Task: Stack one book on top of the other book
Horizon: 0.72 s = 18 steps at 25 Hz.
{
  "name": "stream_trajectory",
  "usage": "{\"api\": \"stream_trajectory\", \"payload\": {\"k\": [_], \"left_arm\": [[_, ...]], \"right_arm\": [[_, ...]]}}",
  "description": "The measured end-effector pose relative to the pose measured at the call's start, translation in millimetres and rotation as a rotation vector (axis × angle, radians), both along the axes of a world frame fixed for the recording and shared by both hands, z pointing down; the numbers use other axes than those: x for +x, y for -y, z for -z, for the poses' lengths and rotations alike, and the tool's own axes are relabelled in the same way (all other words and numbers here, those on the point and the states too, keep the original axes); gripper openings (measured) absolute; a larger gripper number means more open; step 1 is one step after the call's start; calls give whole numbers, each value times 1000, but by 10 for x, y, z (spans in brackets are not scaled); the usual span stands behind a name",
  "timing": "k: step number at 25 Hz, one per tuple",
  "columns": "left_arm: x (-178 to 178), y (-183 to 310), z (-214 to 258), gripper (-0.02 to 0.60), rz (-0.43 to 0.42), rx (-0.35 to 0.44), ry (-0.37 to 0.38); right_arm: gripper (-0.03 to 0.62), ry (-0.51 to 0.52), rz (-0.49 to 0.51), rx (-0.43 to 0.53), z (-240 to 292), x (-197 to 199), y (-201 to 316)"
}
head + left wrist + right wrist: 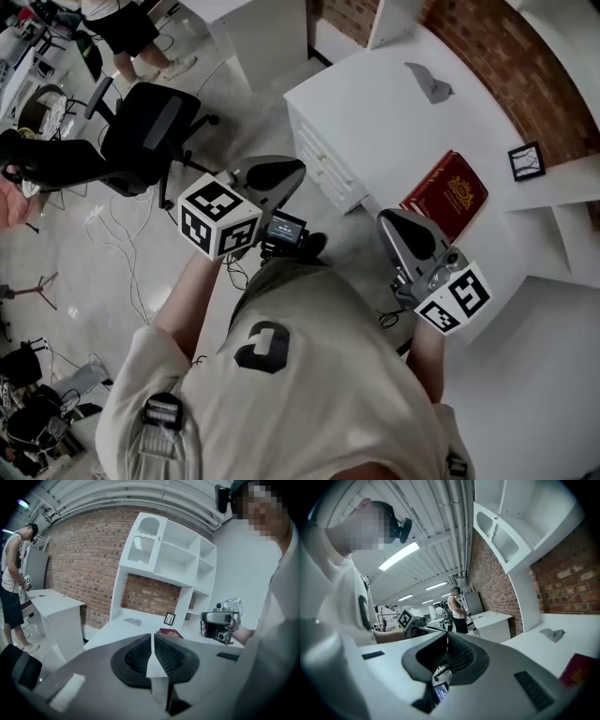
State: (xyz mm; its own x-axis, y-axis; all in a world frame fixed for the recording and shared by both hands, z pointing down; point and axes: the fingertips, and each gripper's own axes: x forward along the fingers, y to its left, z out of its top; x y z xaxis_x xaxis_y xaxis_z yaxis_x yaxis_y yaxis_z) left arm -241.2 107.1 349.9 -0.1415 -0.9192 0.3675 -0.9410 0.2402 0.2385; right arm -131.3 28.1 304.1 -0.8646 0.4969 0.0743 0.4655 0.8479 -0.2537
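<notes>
A red book [446, 193] with a gold emblem lies flat on the white desk [394, 103]; it also shows in the left gripper view as the red book [169, 633] and at the lower right edge of the right gripper view as the red book [581, 668]. I can make out only this one book. My right gripper [399, 221] hovers just off the book's near corner, apart from it, shut and empty, jaws [447, 637] meeting. My left gripper [281, 172] hangs over the floor left of the desk, also shut [152, 638] on nothing.
A small framed picture [526, 161] and a grey crumpled object [429, 82] sit on the desk. White drawers [323, 161] front the desk. A black office chair [150, 129] stands on the floor at left. A white shelf unit [164, 550] rises behind the desk.
</notes>
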Motion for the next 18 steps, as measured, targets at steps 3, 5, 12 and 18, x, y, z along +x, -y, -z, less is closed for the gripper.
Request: {"api": "stream_trajectory", "payload": {"k": [3, 5, 12, 18], "left_arm": [[154, -213, -64, 20, 42, -7, -26], [183, -461, -86, 18, 82, -28, -37], [12, -1229, 9, 18, 284, -1, -23], [-190, -1752, -4, 18, 341, -37, 31]], "right_arm": [[8, -28, -2, 61, -102, -48, -140], [9, -15, 30, 54, -81, -138, -314], [9, 16, 214, 27, 46, -486, -927], [9, -23, 248, 22, 4, -761, -1290]]}}
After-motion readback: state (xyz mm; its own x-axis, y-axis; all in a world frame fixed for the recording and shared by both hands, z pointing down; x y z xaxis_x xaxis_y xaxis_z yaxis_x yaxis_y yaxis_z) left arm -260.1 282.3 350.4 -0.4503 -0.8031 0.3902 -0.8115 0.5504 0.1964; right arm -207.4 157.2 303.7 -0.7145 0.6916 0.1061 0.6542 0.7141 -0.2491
